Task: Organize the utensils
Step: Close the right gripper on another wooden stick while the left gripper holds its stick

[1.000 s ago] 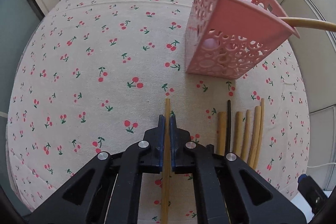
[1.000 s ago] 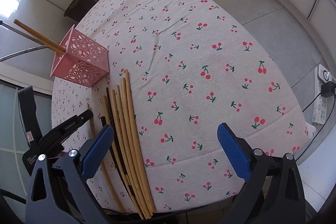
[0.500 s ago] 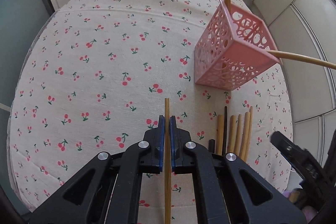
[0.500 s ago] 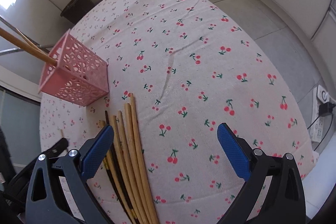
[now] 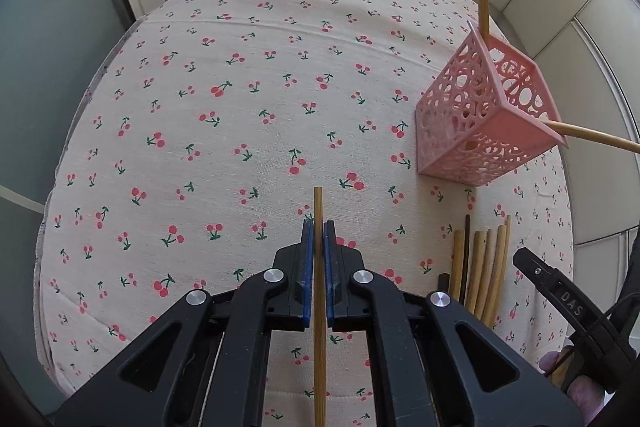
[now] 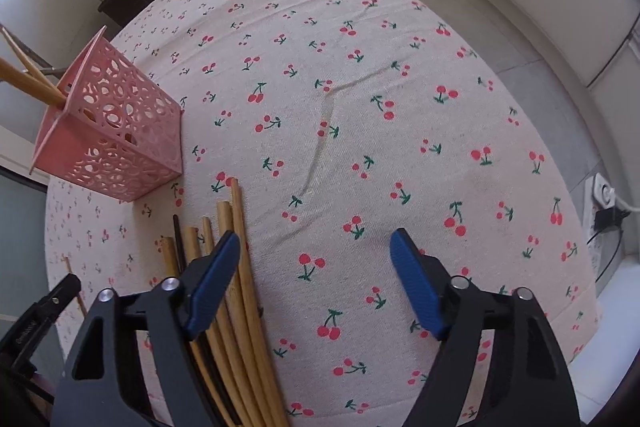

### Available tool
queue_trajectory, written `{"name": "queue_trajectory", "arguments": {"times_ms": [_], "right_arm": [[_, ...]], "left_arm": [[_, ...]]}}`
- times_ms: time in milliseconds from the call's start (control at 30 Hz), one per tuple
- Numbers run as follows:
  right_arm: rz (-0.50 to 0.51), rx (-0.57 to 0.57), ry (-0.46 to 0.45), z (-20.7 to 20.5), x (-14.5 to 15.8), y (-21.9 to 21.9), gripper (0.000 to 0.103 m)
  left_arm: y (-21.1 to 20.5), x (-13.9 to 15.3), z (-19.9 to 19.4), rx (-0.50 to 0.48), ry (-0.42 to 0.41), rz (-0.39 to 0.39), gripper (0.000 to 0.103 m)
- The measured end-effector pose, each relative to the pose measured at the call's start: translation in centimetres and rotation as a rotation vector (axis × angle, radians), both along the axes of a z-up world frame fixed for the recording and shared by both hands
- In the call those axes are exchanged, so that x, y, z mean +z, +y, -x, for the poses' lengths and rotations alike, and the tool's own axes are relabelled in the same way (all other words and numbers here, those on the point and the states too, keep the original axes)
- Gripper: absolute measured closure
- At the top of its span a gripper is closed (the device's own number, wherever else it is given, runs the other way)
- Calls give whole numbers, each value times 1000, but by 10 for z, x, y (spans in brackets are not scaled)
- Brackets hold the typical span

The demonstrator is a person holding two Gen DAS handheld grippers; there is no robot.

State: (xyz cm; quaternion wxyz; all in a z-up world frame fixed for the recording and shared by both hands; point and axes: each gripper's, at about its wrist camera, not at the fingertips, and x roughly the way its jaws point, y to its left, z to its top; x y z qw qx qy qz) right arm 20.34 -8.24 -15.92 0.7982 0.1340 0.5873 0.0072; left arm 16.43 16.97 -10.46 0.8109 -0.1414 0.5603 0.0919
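The left gripper [image 5: 319,239] has its jaws clamped on a single wooden chopstick [image 5: 319,291], whose tip pokes out just past the blue pads; this grip matches a second ago. Since then the left view has pulled away from the desk [image 5: 224,131]: more of the cherry-print cloth shows, and the pink perforated holder [image 5: 476,123], with two chopsticks leaning out of it, now sits further right and looks smaller. The right gripper [image 6: 316,269] has come in over the loose bundle of chopsticks [image 6: 236,303] lying near the desk's near edge, just in front of the holder. Its jaws were spread wide a second ago and are now closing; the left pad lies over the bundle, but nothing is pinched yet. The right gripper's black frame now shows at the left view's right edge.
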Motion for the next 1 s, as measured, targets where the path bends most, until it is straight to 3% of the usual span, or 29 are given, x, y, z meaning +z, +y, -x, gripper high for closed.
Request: {"name": "queue_trajectory", "arguments": {"times_ms": [400,600,833,933,1000], "right_arm": [[14,-2,-5,-2,0,6,28],[165,72,-34,1,-5,30,25],[167,136,-81,1,-6,31,30],[170,137,-85,-1,-2,21,56],[157,131,-75,-4,0,8,85]], "left_arm": [[6,-2,0,11,16,8,99],[6,-2,1,11,17,7,99],[10,-5,0,20,26,4,99],[11,-6,-1,23,28,10,99],[11,-6,-1,20,27,11,99]]}}
